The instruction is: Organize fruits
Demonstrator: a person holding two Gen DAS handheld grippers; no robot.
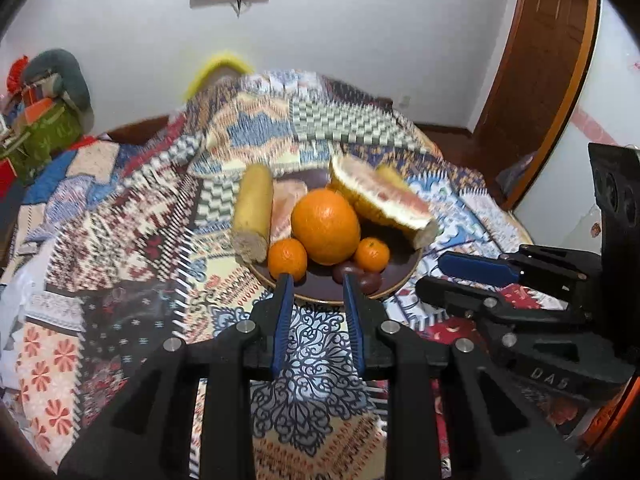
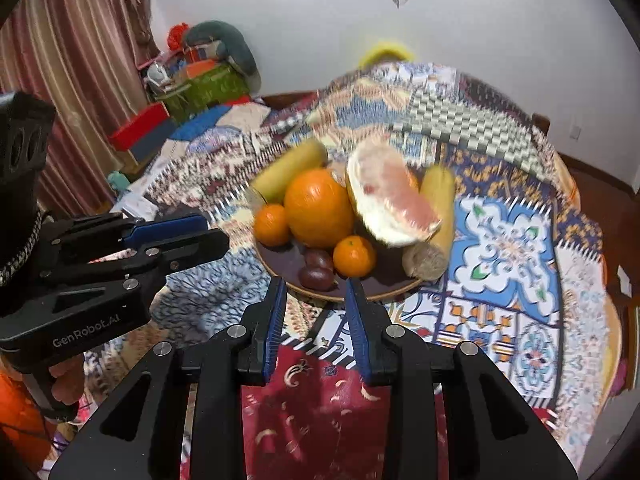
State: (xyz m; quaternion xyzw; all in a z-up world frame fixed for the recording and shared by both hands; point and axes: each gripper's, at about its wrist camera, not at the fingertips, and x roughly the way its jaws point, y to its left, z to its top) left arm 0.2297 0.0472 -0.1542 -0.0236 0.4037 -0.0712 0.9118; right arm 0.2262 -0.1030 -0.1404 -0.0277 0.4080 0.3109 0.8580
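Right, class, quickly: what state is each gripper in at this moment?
Left gripper: at its most closed, nothing between its fingers.
Right gripper: holds nothing; whether open or shut cannot be told.

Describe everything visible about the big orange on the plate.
The big orange is round, bright orange, with glossy dimpled peel, whole and unpeeled. It sits near the middle of the dark brown plate, the largest round fruit there. A small tangerine lies against its lower left and another at its lower right. The cut pomelo wedge leans beside it and two dark round fruits lie in front. Neither gripper touches it.
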